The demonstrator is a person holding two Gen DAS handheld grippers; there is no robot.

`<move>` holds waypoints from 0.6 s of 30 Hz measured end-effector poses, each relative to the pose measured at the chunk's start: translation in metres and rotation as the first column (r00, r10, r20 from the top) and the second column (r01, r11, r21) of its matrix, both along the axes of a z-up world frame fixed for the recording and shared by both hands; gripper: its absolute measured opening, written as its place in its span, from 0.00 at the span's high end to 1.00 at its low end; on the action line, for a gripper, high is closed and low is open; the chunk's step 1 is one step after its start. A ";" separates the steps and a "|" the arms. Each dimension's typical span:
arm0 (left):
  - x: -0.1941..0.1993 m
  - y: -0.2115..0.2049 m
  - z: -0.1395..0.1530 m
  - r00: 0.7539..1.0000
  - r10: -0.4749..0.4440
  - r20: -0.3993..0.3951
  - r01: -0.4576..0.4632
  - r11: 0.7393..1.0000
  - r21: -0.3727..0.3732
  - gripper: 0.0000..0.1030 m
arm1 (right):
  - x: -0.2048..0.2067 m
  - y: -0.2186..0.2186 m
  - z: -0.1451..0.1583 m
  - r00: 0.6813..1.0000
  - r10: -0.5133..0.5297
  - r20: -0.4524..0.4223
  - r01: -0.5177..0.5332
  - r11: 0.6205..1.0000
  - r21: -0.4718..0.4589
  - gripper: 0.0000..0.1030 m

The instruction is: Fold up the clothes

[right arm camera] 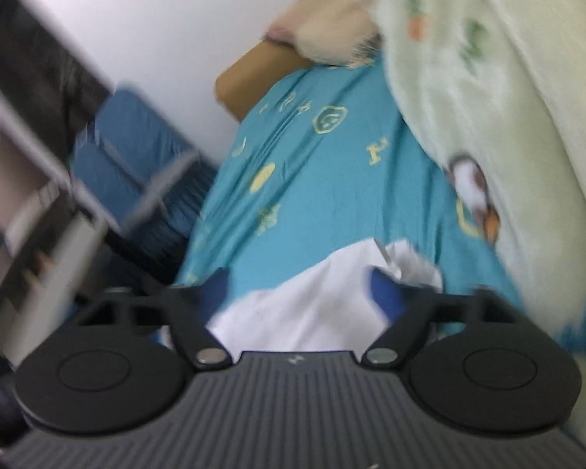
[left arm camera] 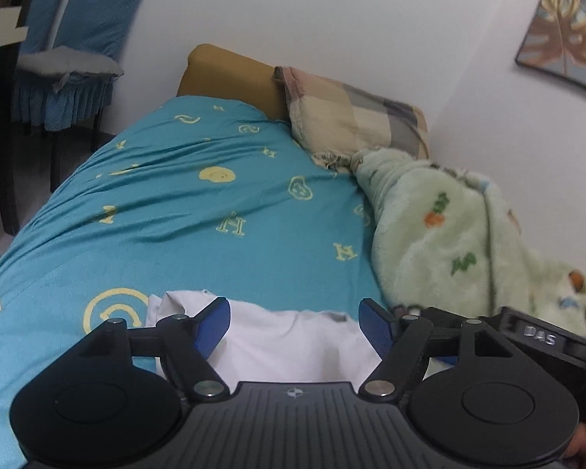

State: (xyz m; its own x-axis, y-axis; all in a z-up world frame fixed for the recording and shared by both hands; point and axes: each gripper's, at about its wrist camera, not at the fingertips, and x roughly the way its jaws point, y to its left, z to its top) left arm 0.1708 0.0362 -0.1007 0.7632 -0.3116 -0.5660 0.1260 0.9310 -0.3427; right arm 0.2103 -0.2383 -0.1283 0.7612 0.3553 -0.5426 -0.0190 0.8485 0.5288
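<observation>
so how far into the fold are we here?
Early. Done: the white garment lies on the teal bedsheet; no neat fold is visible. In hand: nothing; the left gripper and right gripper are both open over the cloth. Left: grasp and fold. The right view is blurred.

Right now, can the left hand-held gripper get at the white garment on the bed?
Probably yes: the left hand-held gripper is open, the white garment lies right between its fingers on the teal sheet, and nothing blocks it.
</observation>
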 end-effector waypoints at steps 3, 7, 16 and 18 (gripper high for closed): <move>0.013 -0.012 -0.022 0.998 0.016 -0.060 -0.010 0.996 0.086 0.29 | 0.021 0.013 -0.019 0.999 0.034 -0.042 -0.039 0.991 -0.125 0.51; 0.019 -0.015 -0.034 0.995 0.053 -0.083 -0.041 0.989 0.145 0.34 | 0.026 0.017 -0.036 0.997 0.035 -0.066 -0.048 0.976 -0.210 0.53; 0.010 0.009 -0.025 0.984 0.166 -0.061 -0.158 0.980 0.121 0.27 | 0.008 -0.015 -0.025 0.997 -0.071 -0.031 0.067 0.991 -0.118 0.41; 0.016 0.011 -0.032 0.981 0.169 -0.095 -0.158 0.981 0.116 0.31 | 0.011 -0.017 -0.036 0.996 -0.058 -0.071 0.050 0.993 -0.108 0.41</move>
